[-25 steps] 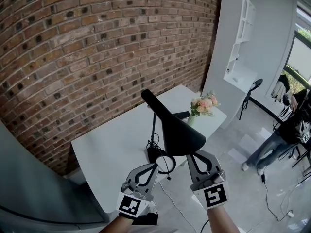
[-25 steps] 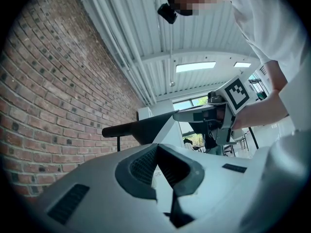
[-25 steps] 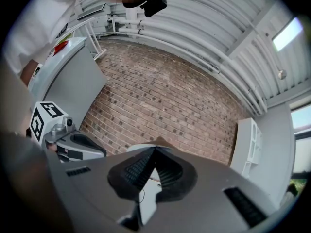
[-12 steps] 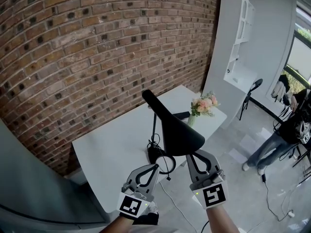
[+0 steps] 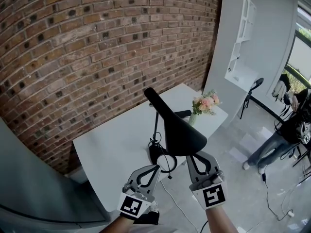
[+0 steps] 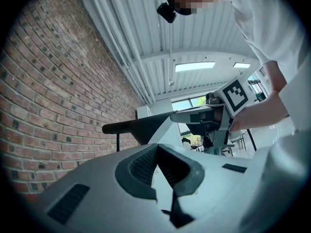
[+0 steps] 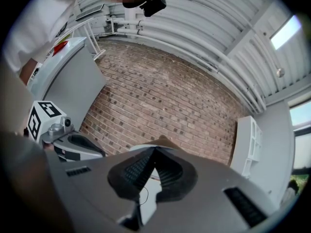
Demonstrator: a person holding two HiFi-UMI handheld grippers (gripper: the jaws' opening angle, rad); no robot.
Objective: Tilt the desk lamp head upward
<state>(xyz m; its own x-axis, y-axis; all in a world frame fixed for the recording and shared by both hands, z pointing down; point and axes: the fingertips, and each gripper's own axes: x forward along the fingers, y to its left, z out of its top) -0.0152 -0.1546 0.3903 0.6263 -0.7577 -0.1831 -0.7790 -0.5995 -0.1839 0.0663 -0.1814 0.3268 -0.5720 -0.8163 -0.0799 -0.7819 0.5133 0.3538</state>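
1. Brick wall [image 5: 73, 57]: rough red-brown courses, behind the table and along your whole left side.
2. Table [image 5: 112, 149]: smooth white top, rectangular, one long edge against the wall.
3. Left gripper [image 5: 157, 167]: grey plastic, ribbed dark pads. Its jaws are pressed together at the tips with nothing between them. It hangs just in front of the lamp base, apart from the lamp head.
4. Desk lamp: a matt black cone head [image 5: 180, 132] with a long narrow neck towards the wall, on a thin black stem [image 5: 155, 125] above a round black base [image 5: 156, 154] near the table's front edge. A thin black cable [image 5: 167, 166] loops off the base.
5. Right gripper [image 5: 190, 157]: same make, jaws closed tip to tip and holding nothing. The tips sit right under the wide end of the lamp head, which partly covers them, so you cannot tell whether they touch it.
6. Flat dark item [image 5: 182, 114]: partly hidden behind the lamp head, not identifiable.
7. Flowers [image 5: 205, 103]: a pink and cream bunch in a pale vase at the far corner.
8. Shelf unit [image 5: 238, 47]: tall, white.
9. Person [image 5: 291, 125]: in dark clothing, cut off at the right edge, standing on the grey floor [image 5: 233, 188].
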